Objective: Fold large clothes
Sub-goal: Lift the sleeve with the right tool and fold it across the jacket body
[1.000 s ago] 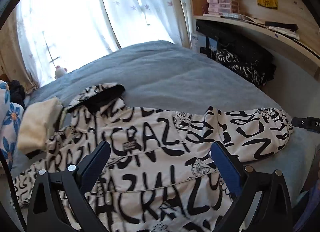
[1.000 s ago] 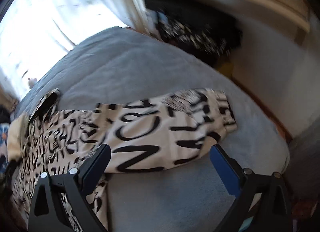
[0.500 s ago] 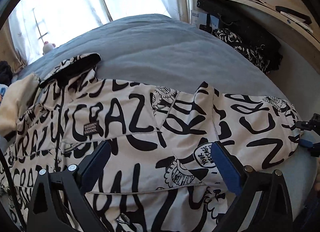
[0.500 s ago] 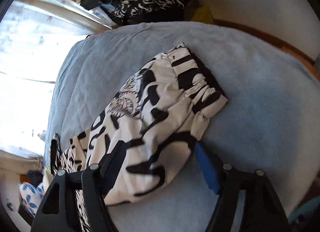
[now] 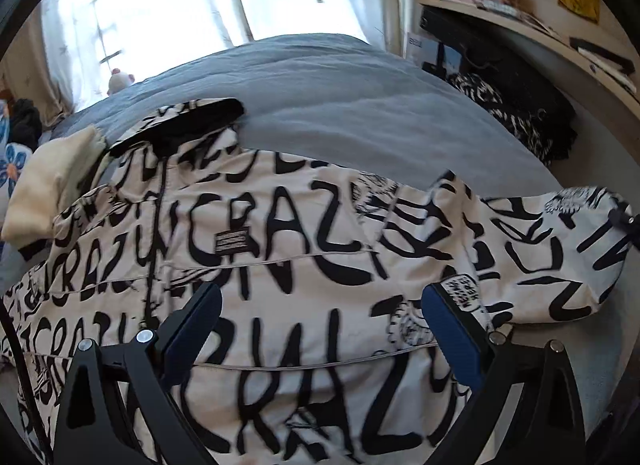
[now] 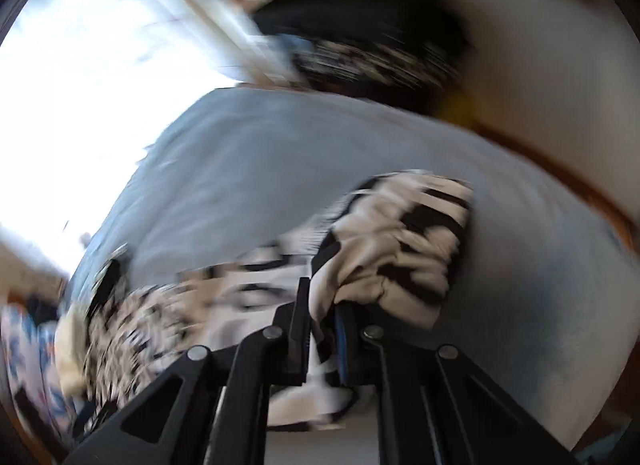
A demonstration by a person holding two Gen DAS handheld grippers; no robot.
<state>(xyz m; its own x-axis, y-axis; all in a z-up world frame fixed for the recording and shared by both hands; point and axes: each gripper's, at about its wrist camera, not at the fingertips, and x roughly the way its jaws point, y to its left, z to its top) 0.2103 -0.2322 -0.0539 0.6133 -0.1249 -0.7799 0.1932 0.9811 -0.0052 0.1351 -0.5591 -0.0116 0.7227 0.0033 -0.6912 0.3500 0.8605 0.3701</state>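
Observation:
A white jacket printed with black lettering lies spread across the grey-blue bed, collar toward the window. Its sleeve stretches out to the right. My left gripper hovers open just above the jacket's body, with nothing between its blue pads. In the blurred right wrist view my right gripper is shut on the sleeve's cuff end, and the fabric bunches up out of the jaws. A black part of that gripper shows at the sleeve's tip.
A cream garment lies by the jacket's left shoulder, with floral fabric beyond it. Black and patterned bags sit under a wooden shelf right of the bed. Curtains cover the bright window behind.
The right gripper moved in over the sleeve's end and shut on the cuff, bunching it. The left gripper sank closer to the jacket and stayed open.

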